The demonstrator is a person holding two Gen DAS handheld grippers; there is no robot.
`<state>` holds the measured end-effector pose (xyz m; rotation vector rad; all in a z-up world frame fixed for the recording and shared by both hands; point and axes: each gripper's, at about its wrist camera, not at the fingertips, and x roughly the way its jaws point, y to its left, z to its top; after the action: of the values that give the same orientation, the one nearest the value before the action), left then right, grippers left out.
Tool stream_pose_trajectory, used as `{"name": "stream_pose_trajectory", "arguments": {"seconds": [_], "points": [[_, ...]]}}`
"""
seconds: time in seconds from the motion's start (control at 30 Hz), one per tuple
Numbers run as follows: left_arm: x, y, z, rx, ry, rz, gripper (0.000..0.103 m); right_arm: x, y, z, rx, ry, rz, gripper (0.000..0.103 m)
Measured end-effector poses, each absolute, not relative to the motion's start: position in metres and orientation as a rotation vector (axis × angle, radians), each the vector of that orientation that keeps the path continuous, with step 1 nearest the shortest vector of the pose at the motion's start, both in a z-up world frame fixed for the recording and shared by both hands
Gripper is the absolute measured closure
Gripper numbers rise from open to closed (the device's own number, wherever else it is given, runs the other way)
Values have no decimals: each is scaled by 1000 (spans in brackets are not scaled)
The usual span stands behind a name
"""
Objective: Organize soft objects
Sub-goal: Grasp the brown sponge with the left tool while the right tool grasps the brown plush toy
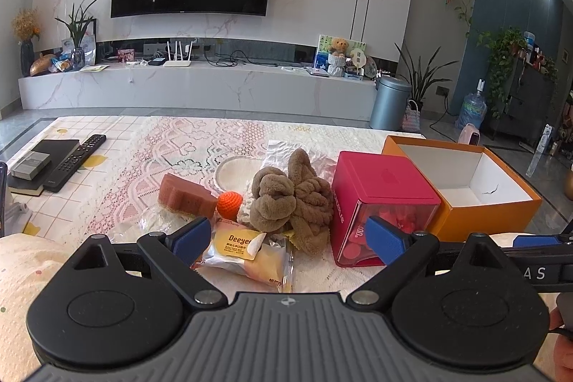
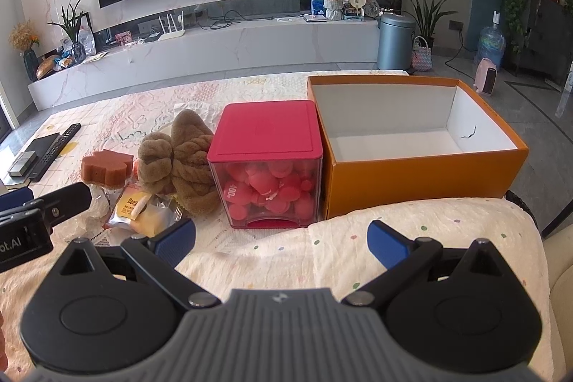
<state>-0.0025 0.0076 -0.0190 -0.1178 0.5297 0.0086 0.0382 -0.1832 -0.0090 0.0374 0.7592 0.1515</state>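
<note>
Desk (image 1: 179,138): covered with a pink-and-white lace cloth.

Left gripper (image 1: 286,238): fingers (image 1: 191,235) spread wide, holding nothing. It hovers low over the near desk edge. A wrapped bun packet (image 1: 247,253) lies between the blue pads, just ahead of them, not touched.

Soft items, clustered just beyond the left gripper:
- brown plush towel (image 1: 290,199), bunched in a heap, directly behind the packet
- orange knitted ball (image 1: 229,202), touching the towel's left side
- brown sponge (image 1: 186,194), left of the ball

Red-lidded clear box (image 2: 266,163): right of the towel, holding red round pieces; its lid is shut.

Orange cardboard box (image 2: 422,178): open, white inside, against the red-lidded box's right side.

Right gripper (image 2: 283,238): fingers (image 2: 388,244) spread wide, holding nothing. It hangs over a dotted cream cloth (image 2: 429,231) at the near edge, in front of both boxes and well apart from the soft items.

Remote control (image 1: 77,160): far left of desk, beside a dark book (image 1: 53,149).
</note>
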Motion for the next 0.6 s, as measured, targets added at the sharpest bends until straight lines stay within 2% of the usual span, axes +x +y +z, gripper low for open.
{"name": "stream_pose_trajectory", "arguments": {"seconds": [0.27,0.33,0.37,0.47,0.5,0.57,0.6], "points": [[0,12,-18,-116,556,-11,0,40,-178,-9,19,742,168,3],[0,16,-18,-123,572,-51,21,38,-175,-9,2,713,199,10],[0,18,-19,-127,575,-66,26,37,-172,-9,-9,703,214,18],[2,25,-23,-147,620,-81,30,41,-163,-12,-33,712,255,26],[3,28,-24,-159,631,-97,35,42,-160,-13,-34,715,272,34],[4,35,-27,-180,644,-118,41,46,-154,-16,-29,729,310,43],[5,38,-28,-190,649,-120,45,49,-152,-18,-28,740,325,43]]}}
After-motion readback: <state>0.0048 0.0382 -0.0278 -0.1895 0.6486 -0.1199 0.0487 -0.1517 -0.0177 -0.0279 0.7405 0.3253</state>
